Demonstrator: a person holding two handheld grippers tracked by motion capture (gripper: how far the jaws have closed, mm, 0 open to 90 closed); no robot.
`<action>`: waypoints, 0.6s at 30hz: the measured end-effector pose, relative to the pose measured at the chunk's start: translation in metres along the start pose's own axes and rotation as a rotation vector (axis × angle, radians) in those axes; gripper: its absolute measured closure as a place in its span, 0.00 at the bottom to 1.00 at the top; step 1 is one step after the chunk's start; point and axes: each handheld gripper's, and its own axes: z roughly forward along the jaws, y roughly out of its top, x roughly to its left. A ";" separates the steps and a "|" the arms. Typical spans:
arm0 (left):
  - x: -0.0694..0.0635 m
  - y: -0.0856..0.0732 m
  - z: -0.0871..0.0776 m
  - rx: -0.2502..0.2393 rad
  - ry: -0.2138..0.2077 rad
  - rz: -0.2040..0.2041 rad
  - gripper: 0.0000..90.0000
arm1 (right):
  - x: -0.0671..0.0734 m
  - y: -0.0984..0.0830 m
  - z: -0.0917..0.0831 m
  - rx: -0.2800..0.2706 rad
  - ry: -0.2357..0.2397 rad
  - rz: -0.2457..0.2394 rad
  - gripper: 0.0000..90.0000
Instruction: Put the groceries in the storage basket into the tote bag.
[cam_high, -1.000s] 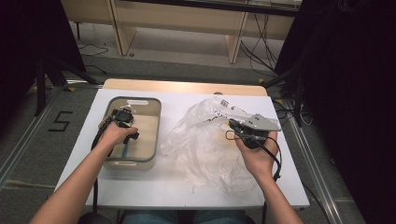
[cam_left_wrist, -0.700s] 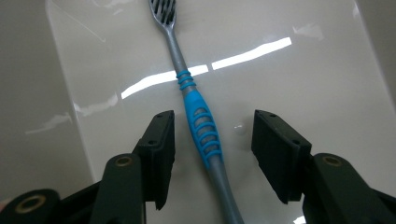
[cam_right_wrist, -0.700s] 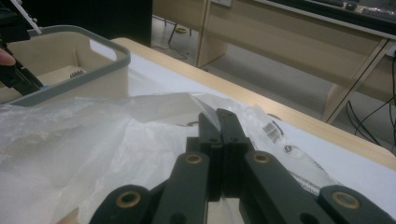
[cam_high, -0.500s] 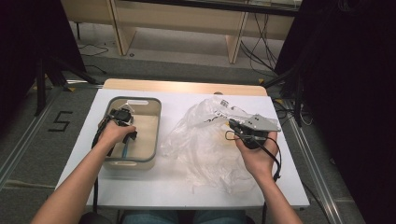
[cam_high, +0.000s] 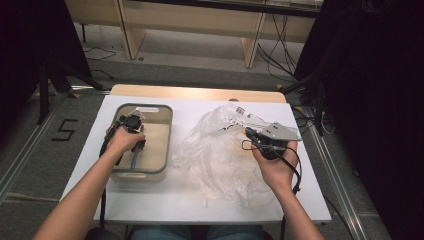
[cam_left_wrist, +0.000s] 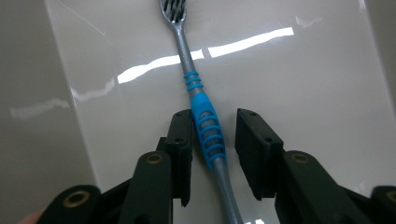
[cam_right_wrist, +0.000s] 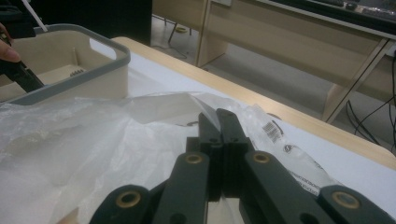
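Grey toothbrush with blue ribbed grip (cam_left_wrist: 205, 121) lies flat in beige grey-rimmed bin (cam_high: 165, 125), not lifted. Left gripper (cam_left_wrist: 214, 140) jaws have just been closing around its grip, gap remaining. Right gripper (cam_right_wrist: 218, 122) jaws clamped on clear plastic bag (cam_high: 220, 155); bagging remains.

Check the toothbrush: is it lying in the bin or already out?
In. The toothbrush lies flat on the bin floor; the left claw has just been closing around its blue grip, one pad touching, the other apart.
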 end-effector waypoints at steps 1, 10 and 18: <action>0.000 0.000 0.000 0.000 0.000 0.000 0.75 | 0.000 0.000 0.000 0.000 0.000 0.000 1.00; 0.000 0.003 0.000 0.018 0.005 -0.001 0.83 | 0.000 0.000 0.000 -0.001 0.002 -0.001 1.00; -0.005 0.005 0.001 0.034 0.034 0.017 0.85 | 0.000 0.000 0.000 -0.002 0.004 0.004 1.00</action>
